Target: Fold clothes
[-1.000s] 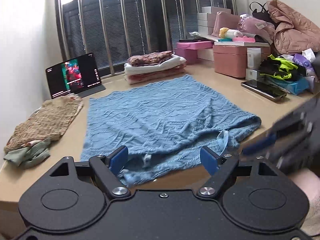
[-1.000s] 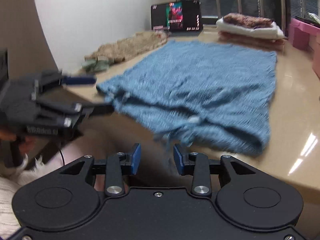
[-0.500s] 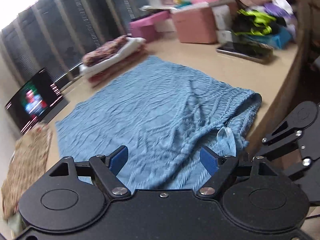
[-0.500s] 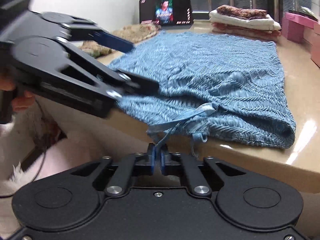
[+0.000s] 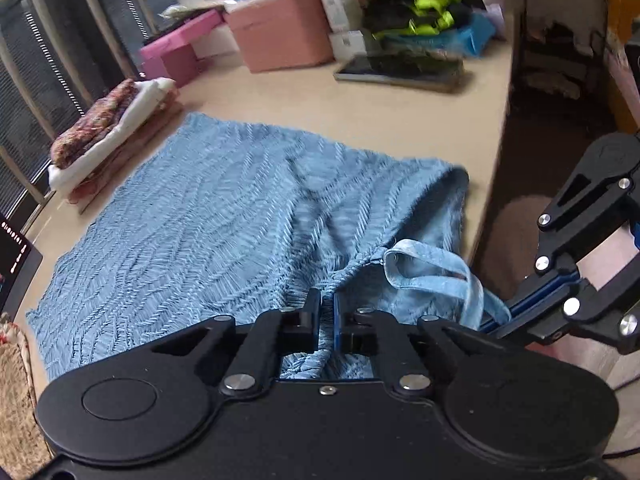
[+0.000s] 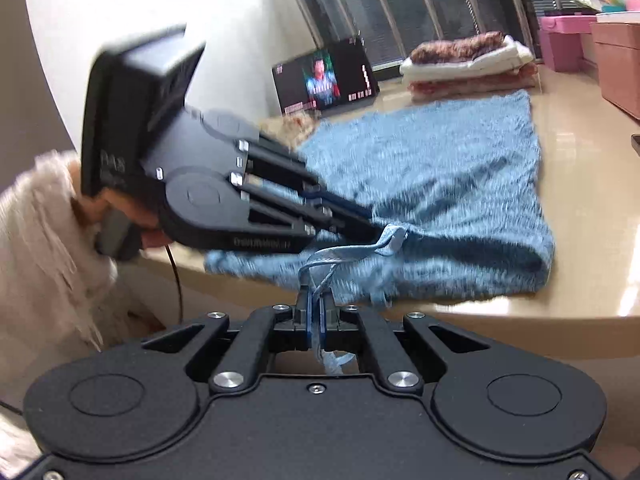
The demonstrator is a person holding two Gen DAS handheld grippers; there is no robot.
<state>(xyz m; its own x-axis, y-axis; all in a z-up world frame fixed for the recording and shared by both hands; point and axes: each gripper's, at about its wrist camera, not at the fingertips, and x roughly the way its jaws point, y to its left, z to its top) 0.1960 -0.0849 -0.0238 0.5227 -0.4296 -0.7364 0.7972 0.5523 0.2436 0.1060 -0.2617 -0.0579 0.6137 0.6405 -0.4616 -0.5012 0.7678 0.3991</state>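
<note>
A blue textured knit garment (image 5: 224, 224) lies spread flat on the beige table (image 5: 380, 120), its strapped end at the near edge. My left gripper (image 5: 328, 312) is shut on that near hem, beside where a thin blue strap (image 5: 432, 268) joins it. The strap loops off to the right. In the right wrist view my right gripper (image 6: 315, 312) is shut on the strap (image 6: 352, 250), just off the table's front edge. The left gripper (image 6: 366, 230) reaches in from the left there, touching the garment (image 6: 440, 184). The right gripper (image 5: 496, 322) shows at the right of the left wrist view.
A stack of folded clothes (image 5: 108, 136) sits at the garment's far end, a tablet (image 6: 326, 80) playing video beside it. Pink boxes (image 5: 280, 36), a flat phone (image 5: 396, 72) and a clothes pile (image 5: 420, 12) fill the far right. A beige knit (image 5: 16, 380) lies left. A fluffy sleeve (image 6: 40, 240) is close.
Both grippers went from open to shut: the right one closed on the strap first, then the left swung in over the near hem, rolled, and closed on it.
</note>
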